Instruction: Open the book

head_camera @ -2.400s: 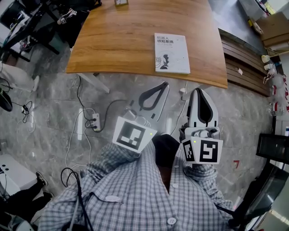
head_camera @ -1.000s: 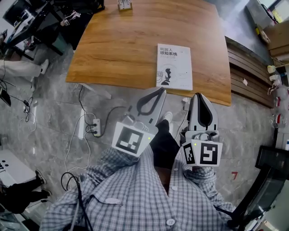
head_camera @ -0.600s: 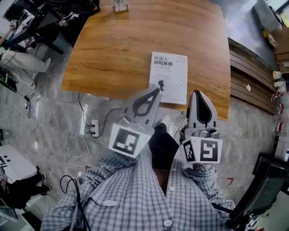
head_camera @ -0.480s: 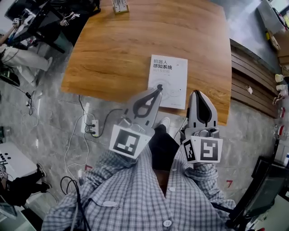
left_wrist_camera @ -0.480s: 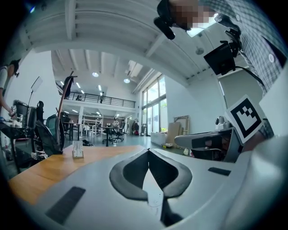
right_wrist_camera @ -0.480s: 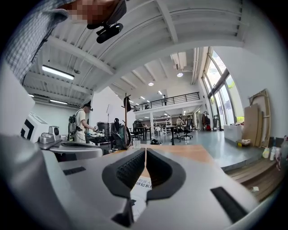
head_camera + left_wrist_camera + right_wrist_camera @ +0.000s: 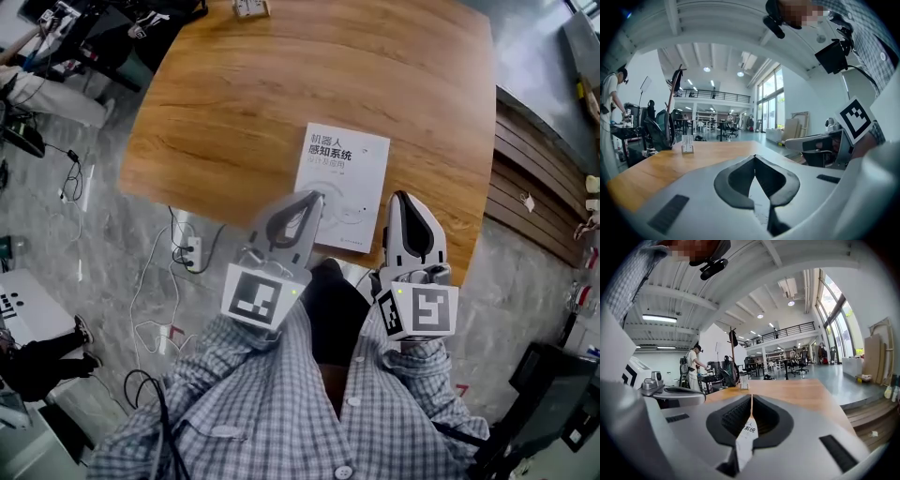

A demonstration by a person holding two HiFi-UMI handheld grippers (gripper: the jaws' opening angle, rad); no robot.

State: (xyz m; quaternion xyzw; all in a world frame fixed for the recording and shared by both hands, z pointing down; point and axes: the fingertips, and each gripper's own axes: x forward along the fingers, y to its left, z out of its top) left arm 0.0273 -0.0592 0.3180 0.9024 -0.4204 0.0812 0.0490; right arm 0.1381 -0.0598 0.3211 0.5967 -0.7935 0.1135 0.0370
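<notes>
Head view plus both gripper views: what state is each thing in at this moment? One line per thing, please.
book: closed, lying flat on the table, front cover up.
left gripper: shut, nothing between its jaws.
right gripper: shut, nothing between its jaws.
card stand: upright near the table's far edge.

I face a wood table (image 7: pixel 281 103) standing on a grey stone floor (image 7: pixel 112 234). Cables run across the floor to a power strip (image 7: pixel 192 253) just below the table's near edge. Dark slatted steps (image 7: pixel 525 169) lie to my right. The hall is high and white, with a beamed ceiling (image 7: pixel 717 51), a strip light (image 7: pixel 658 318), tall windows (image 7: pixel 834 315) and a railed gallery (image 7: pixel 712 96) at the far end. Office chairs (image 7: pixel 801 362) stand under the gallery.
</notes>
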